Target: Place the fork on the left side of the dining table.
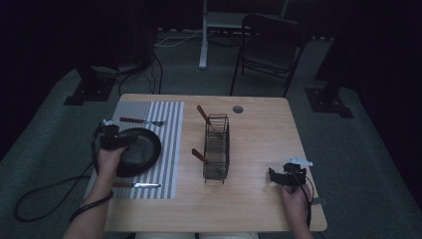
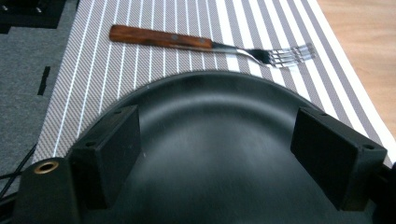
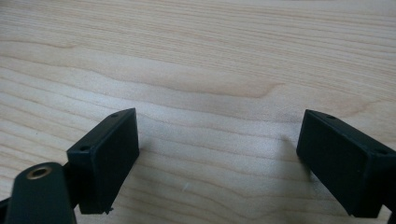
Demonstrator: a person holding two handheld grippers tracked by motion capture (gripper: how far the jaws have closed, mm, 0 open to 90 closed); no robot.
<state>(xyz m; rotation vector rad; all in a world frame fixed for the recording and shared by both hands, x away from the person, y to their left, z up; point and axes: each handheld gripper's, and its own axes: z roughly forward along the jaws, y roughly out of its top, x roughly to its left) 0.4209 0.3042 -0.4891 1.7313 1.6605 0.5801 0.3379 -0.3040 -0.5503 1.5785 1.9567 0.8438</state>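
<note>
Black plate [image 2: 219, 149] on the striped placemat [image 2: 140, 51], under the left gripper [image 2: 215, 154].
The plate lies below and between the left jaws; whether they touch it cannot be told. Count: one plate, one placemat, one wire rack [image 1: 217, 147] with two wooden-handled utensils in it, one fork [image 2: 210, 46] beyond the plate, one knife [image 1: 137, 185] on its near side. Left jaws stand wide, gripping nothing. The right gripper [image 3: 217, 158] stands wide over the bare wooden table [image 3: 196, 60], holding nothing.

Black plate [image 2: 210, 140] on a grey-and-white striped mat [image 2: 112, 60]; brown-handled fork [image 2: 205, 45] beyond; pale wood-grain desk [image 3: 196, 60]; black wire basket [image 1: 217, 147].
</note>
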